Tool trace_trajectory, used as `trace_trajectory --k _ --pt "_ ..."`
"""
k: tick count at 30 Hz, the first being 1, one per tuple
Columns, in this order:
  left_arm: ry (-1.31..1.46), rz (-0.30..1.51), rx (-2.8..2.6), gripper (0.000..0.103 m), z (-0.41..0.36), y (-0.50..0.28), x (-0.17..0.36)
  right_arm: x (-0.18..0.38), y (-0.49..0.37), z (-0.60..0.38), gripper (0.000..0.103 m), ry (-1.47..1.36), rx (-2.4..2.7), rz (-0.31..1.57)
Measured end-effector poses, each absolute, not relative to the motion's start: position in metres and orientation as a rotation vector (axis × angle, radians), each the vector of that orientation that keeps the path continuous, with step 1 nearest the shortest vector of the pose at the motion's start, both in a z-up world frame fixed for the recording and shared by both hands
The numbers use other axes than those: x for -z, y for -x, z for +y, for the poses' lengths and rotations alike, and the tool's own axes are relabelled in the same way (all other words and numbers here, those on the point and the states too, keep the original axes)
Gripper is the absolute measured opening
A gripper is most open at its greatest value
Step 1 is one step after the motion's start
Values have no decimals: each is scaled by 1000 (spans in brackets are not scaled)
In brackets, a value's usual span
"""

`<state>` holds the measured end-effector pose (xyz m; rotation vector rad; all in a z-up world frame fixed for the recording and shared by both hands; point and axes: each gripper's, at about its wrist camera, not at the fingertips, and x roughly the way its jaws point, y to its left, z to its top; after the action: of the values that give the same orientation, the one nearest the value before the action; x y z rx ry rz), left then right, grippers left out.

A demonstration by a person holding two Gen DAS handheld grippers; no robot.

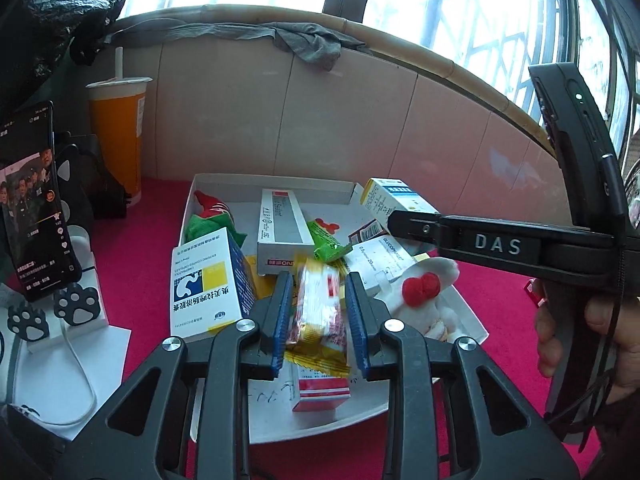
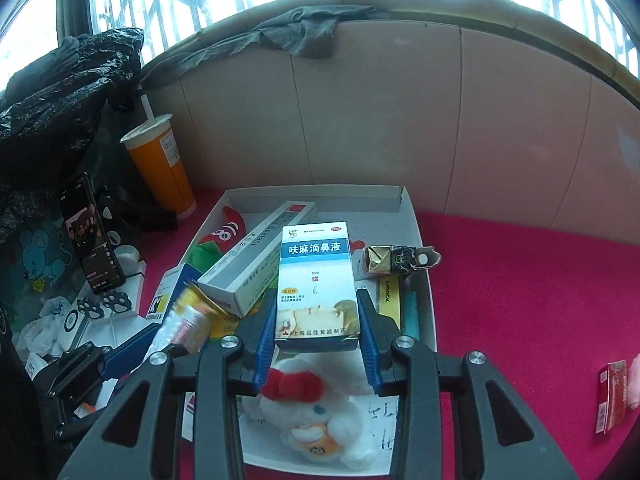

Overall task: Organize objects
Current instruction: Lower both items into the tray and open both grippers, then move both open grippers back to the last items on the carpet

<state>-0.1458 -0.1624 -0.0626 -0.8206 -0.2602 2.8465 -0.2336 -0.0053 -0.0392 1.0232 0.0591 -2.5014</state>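
Blue ribbed pads line our fingers. In the left gripper (image 1: 316, 312) they stand on either side of a yellow-and-red snack packet (image 1: 320, 312), and a thin gap shows on both sides, so we judge them parted around it, not pressing. The packet is crinkly foil, light and soft; it will buckle and slip, so we would take it across its middle, where the filling gives some body.

Our right gripper (image 2: 318, 336) is clamped on a white-and-blue nasal drops box (image 2: 316, 280) at its lower end, the box pointing toward 12 o'clock. It is stiff, light card, easily dented, and is best held by its narrow sides, as now.

Both hang over the white cardboard tray (image 2: 424, 240) on the red cloth of the counter (image 2: 520, 280). Under the box lies a white plush toy (image 2: 320, 420) with a red bow; at 10 o'clock is a long grey sealant box (image 2: 256, 264), at 2 o'clock a gold foil carton (image 2: 384, 260). Farther out at 10 o'clock stands an orange drink cup (image 2: 160, 168).
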Motion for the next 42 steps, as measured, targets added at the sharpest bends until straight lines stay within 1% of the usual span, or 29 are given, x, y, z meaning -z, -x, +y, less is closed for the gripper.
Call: trace_trajectory --k 2,4,5,6,7,9,10,12,14,16,18,22,24,25,26,27,30,36,42 --pt "829 -291 -2857 64 -168 146 65 46 244 -14 38 -1061 2489 80" --pt "835 -314 -2885 80 -173 144 67 51 252 -19 38 -1092 2494 101" --pt "827 -326 -2906 81 -176 141 67 52 252 -19 39 -1085 2516 105" --pt "812 -343 -2923 82 -179 137 66 50 251 -18 45 -1065 2533 101" --pt "798 -363 -2934 83 -182 134 65 48 249 -14 56 -1039 2541 88" --pt "783 -400 -2940 88 -186 129 63 40 240 -5 69 -974 2569 68" --pt "780 -407 -2940 90 -185 127 61 35 234 1 70 -940 2590 57" --pt "771 -404 -2941 90 -181 122 59 26 223 13 71 -891 2618 34" --pt "762 -399 -2933 90 -174 117 57 21 208 25 74 -854 2633 16" --pt "761 -378 -2915 90 -164 114 56 19 193 36 77 -821 2651 12" --pt "763 -338 -2902 90 -153 112 55 18 178 46 78 -797 2664 11" --pt "767 -281 -2879 90 -136 109 52 26 160 63 80 -842 2674 47" --pt "767 -267 -2867 91 -130 108 51 33 154 73 82 -877 2676 33" --pt "763 -259 -2864 92 -128 108 49 38 152 79 84 -893 2679 26" --pt "758 -249 -2864 98 -125 107 48 43 149 84 85 -909 2683 16" --pt "754 -238 -2862 103 -122 106 47 47 147 90 89 -927 2687 3" --pt "747 -194 -2853 103 -110 103 46 58 143 112 103 -968 2709 -54" --pt "767 -124 -2795 103 -85 100 48 64 141 181 103 -986 2860 -158" --pt "799 -16 -2745 103 -52 102 54 64 153 296 103 -1015 3170 -232"
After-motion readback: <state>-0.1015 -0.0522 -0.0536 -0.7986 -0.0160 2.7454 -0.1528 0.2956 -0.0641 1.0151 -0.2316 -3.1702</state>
